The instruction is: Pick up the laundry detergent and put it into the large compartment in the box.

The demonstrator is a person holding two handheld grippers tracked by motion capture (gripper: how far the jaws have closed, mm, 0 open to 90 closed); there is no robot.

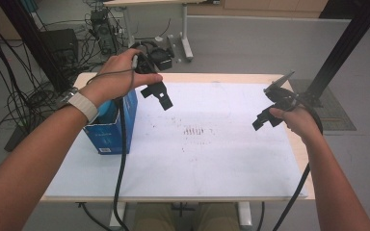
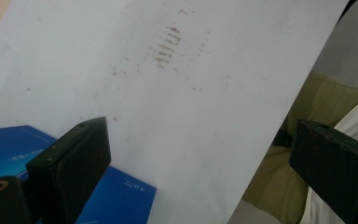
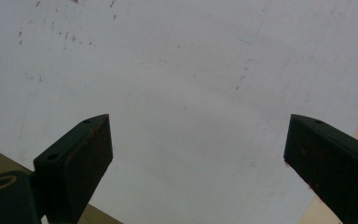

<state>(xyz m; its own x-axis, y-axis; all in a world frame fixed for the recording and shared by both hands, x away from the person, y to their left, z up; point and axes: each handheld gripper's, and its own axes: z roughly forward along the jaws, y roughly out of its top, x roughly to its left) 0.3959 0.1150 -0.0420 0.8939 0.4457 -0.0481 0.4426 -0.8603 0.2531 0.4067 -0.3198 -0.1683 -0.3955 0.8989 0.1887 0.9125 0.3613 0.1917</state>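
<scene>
A blue box (image 1: pixel 111 125) stands on the white sheet (image 1: pixel 212 159) at the table's left side; its top face (image 2: pixel 9 149) lies below my left jaws. My left gripper (image 1: pixel 158 95) hangs open in the air just right of the box's top, held in a hand with a white watch strap. Nothing sits between its jaws (image 2: pixel 200 154). My right gripper (image 1: pixel 266 118) hovers open over the sheet's right part, and its jaws (image 3: pixel 198 158) frame bare white sheet.
Brown smudges (image 1: pixel 195 131) mark the sheet's middle. The wooden table edge (image 1: pixel 298 144) runs along the right. Black cables trail from both grippers over the front edge. A black frame post (image 1: pixel 342 43) rises at the back right, and cables and gear (image 1: pixel 101 29) clutter the floor behind.
</scene>
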